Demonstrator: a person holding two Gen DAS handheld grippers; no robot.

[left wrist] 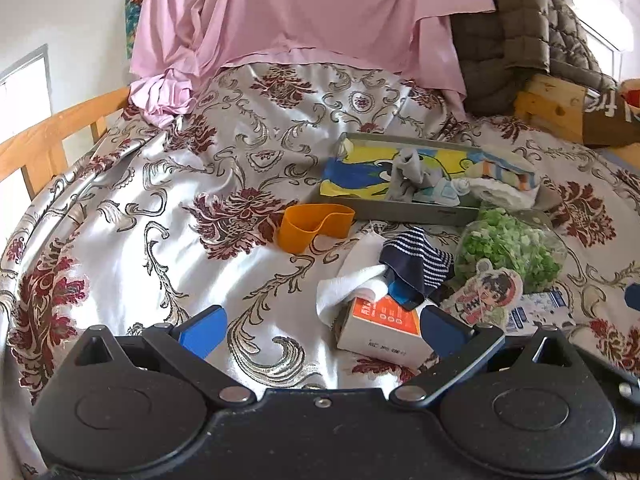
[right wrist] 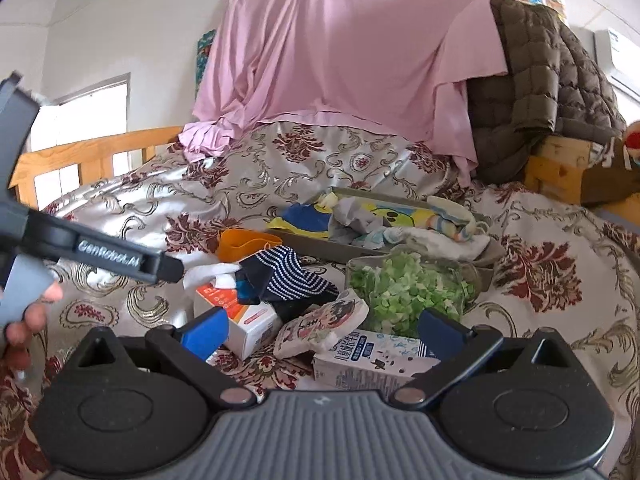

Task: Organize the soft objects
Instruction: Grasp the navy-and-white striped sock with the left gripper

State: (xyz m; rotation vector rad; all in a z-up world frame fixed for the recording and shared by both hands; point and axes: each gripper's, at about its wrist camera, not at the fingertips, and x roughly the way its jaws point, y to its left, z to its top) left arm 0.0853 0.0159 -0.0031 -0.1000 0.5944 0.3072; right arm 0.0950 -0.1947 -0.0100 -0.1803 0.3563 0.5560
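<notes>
**Both tongs hovering open over a cluttered bed**

Hovering low above the floral satin bedspread, left tongs gaping wide, gripping nothing. Pointing toward the orange-and-white box just ahead, right blue finger sitting just beside the box's near right corner; touching or not, impossible to tell.

Lying draped over that box: a white cloth and a navy striped sock, overlapping each other. Resting just left of and beyond them, an orange silicone cup, squashed out of round.

Sitting farther back, a grey tray holding a yellow-and-blue cartoon cloth, a grey sock and more small fabric pieces spilling over its right end.

Hovering likewise on the right, right tongs also spread apart and empty, framing a cartoon-figure plush and a milk carton right between the fingers. Lying beyond them, a clear bag of green bits.

Reaching in from the left of the right wrist view, the left tongs' black body, with a hand wrapped round its grey handle.

Hanging at the far end, a pink sheet and a brown quilted jacket.
</notes>
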